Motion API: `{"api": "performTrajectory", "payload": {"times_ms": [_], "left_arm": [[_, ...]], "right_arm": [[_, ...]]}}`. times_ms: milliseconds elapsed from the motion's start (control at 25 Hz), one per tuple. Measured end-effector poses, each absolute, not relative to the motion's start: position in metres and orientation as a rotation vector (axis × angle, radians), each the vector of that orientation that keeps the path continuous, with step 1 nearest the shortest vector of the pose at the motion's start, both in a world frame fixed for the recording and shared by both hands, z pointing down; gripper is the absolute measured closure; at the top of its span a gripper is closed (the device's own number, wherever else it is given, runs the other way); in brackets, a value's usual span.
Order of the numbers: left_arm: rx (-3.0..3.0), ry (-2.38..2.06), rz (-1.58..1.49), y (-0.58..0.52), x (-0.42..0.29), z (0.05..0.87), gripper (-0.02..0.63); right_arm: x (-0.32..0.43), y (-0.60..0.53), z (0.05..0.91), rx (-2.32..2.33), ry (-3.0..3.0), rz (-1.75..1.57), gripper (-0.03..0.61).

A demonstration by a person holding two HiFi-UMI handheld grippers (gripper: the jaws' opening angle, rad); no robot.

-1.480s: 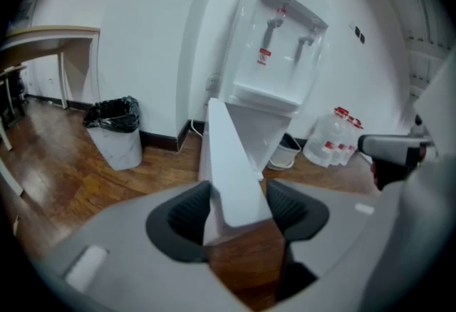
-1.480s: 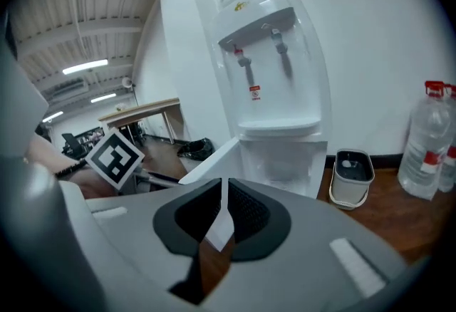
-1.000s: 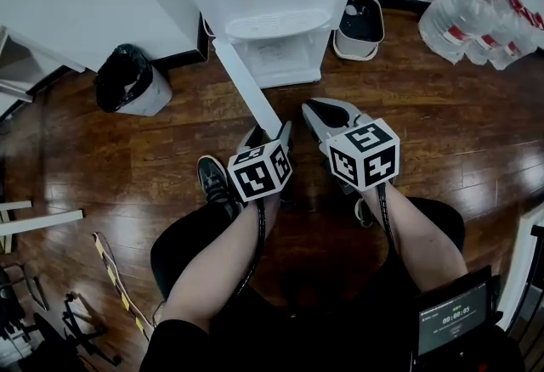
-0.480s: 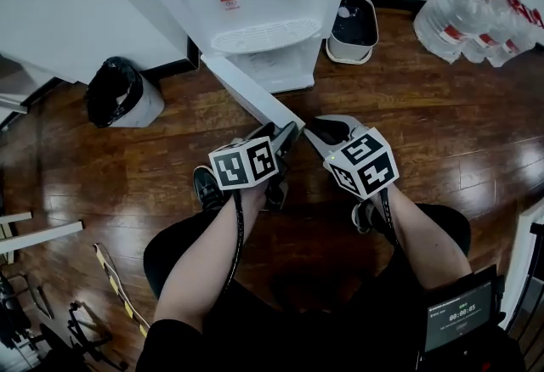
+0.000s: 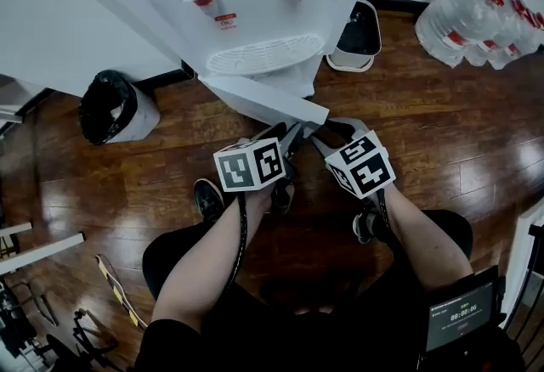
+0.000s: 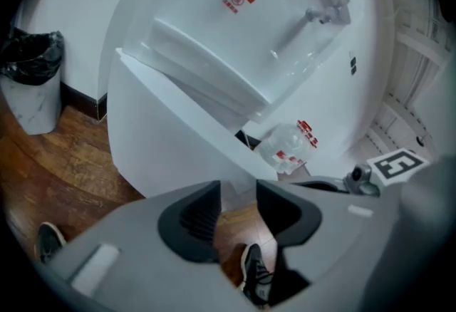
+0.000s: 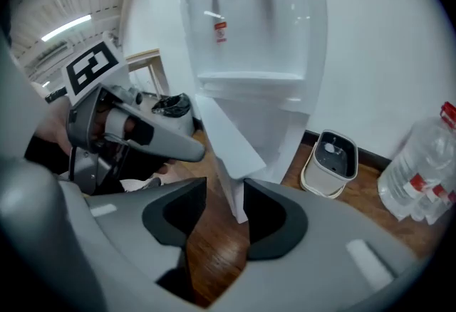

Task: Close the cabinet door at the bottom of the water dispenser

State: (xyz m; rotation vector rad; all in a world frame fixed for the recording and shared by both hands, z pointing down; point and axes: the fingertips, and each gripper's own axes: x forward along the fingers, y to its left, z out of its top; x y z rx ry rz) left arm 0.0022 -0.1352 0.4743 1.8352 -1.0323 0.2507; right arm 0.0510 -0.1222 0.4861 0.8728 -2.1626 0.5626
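The white water dispenser [image 5: 255,14] stands at the top of the head view. Its bottom cabinet door [image 5: 263,98] hangs open, slanting out from a hinge at the left. My left gripper [image 5: 291,134] sits just on the near side of the door, close to its free end. Its jaws are closing, a narrow gap remains, and only floor and a shoe show through it [image 6: 239,193], with the door's face [image 6: 157,139] just past the tips. My right gripper [image 5: 333,131] is at the door's free corner. Its jaws are opening, and the door's edge [image 7: 231,154] shows in the gap [image 7: 225,193], unpressed.
A black-lined bin [image 5: 115,107] stands left of the dispenser and a small white container [image 5: 357,31] right of it. Water jugs [image 5: 484,18] are stacked at the far right. The person's shoes [image 5: 208,196] rest on the wood floor below the grippers.
Both grippers moved forward to the door's free end. The left jaws narrowed and the right jaws parted. The door now lies at a flatter angle to the dispenser front.
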Motion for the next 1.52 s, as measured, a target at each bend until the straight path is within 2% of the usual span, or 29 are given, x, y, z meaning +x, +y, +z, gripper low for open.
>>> {"api": "performTrajectory", "payload": {"times_ms": [200, 400, 520, 600, 720, 1120, 1520], "left_arm": [[1.823, -1.161, 0.329, -0.162, -0.028, 0.483, 0.445], [1.73, -1.199, 0.264, -0.187, -0.045, 0.499, 0.445], [1.739, -1.206, 0.26, -0.2, -0.044, 0.5, 0.444], [1.757, -1.206, 0.272, -0.207, -0.039, 0.5, 0.419], [1.777, -1.2, 0.291, -0.215, -0.035, 0.501, 0.41], [1.759, -1.172, 0.291, -0.222, -0.034, 0.5, 0.417], [1.789, -1.077, 0.442, -0.207, -0.023, 0.517, 0.417]], "right_arm": [[0.064, -0.157, 0.481, 1.04, -2.194, 0.751, 0.405], [0.072, -0.179, 0.482, 1.116, -2.195, 0.742, 0.406], [0.076, -0.192, 0.483, 1.136, -2.186, 0.724, 0.405], [0.081, -0.195, 0.492, 1.129, -2.145, 0.709, 0.401], [0.089, -0.192, 0.519, 1.087, -2.051, 0.715, 0.351], [0.074, -0.215, 0.585, 1.093, -1.961, 0.801, 0.35], [0.073, -0.232, 0.586, 1.153, -1.97, 0.741, 0.347]]}}
